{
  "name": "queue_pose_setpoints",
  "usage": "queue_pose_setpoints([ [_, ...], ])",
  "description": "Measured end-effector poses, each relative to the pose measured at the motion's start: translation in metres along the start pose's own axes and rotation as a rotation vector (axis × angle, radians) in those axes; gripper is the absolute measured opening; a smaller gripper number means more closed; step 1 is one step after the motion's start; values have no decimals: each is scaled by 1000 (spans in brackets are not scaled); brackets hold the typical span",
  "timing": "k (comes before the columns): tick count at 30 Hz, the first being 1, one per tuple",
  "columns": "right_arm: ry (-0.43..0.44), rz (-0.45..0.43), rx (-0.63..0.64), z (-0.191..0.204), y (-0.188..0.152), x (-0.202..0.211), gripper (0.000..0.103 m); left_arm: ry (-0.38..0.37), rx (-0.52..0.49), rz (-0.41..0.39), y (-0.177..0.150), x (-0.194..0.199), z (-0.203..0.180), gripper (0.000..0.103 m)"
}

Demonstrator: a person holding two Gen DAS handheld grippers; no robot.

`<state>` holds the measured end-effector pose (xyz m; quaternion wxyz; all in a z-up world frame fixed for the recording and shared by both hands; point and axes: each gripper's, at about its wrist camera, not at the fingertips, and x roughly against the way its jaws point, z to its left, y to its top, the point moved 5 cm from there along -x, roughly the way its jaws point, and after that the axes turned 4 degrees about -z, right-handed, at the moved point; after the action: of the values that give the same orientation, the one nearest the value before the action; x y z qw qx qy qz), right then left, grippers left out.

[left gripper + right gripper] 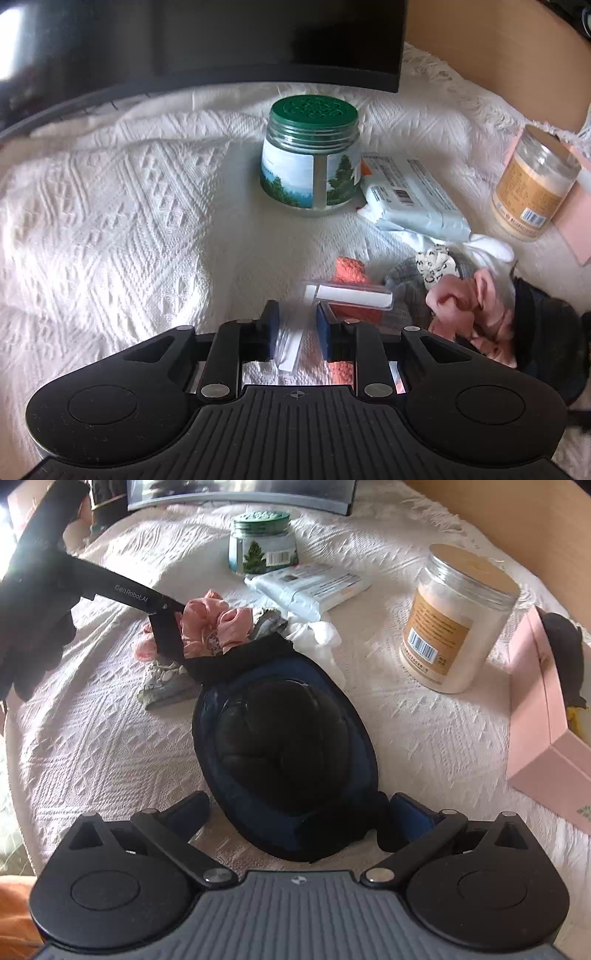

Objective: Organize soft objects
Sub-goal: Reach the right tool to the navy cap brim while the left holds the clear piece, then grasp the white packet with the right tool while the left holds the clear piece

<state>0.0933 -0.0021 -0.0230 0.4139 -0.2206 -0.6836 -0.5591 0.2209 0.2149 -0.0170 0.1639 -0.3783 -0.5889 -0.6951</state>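
Note:
In the left wrist view my left gripper (297, 325) has its jaws a narrow gap apart. The stem of a white and clear T-shaped plastic piece (351, 294) lies between them. It leans on the left pad, with a gap to the right pad. An orange knit item (349, 268) lies under it. Beside it lie a pink scrunchie (469, 306) (210, 624), a grey patterned cloth (166, 686) and a white cloth (317, 635). My right gripper (301, 812) is open wide. Its fingers straddle the near rim of a dark hat (284, 731) without pressing on it.
On the white textured bedspread (110, 221) stand a green-lidded jar (310, 166) (262, 546) and a powder jar (458, 620). A wipes pack (314, 587) lies between them. A pink box (546, 738) is at the right. A dark monitor (221, 37) is at the back.

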Motion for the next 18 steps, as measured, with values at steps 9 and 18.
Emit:
queue_pose_setpoints([
  [9, -40, -202, -80, 1, 111, 33, 103, 11, 129, -70, -13, 22, 12, 15],
  [18, -52, 58, -207, -9, 199, -72, 103, 73, 178, -135, -10, 50, 42, 15],
])
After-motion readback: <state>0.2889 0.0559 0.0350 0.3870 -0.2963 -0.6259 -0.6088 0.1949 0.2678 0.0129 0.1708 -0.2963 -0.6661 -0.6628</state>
